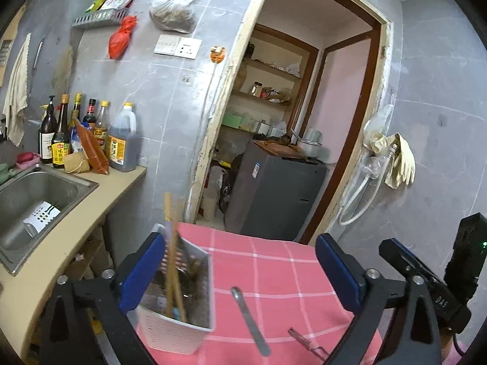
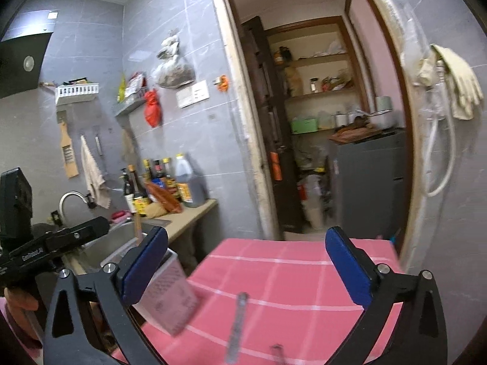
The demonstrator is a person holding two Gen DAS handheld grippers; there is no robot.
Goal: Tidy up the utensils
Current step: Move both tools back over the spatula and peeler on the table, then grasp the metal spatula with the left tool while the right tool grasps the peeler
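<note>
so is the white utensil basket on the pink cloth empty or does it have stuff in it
Not empty. The white utensil basket stands upright on the pink cloth with wooden chopsticks sticking out of its top.

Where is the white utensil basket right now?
In the left wrist view, the basket stands at the left edge of the pink tablecloth, beside the left tool's left finger, with chopsticks standing in it.

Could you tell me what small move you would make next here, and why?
Probably lower the right gripper, jaws open and empty, onto the flat metal utensil lying loose on the pink cloth, since the white holder beside it already has chopsticks.
</note>
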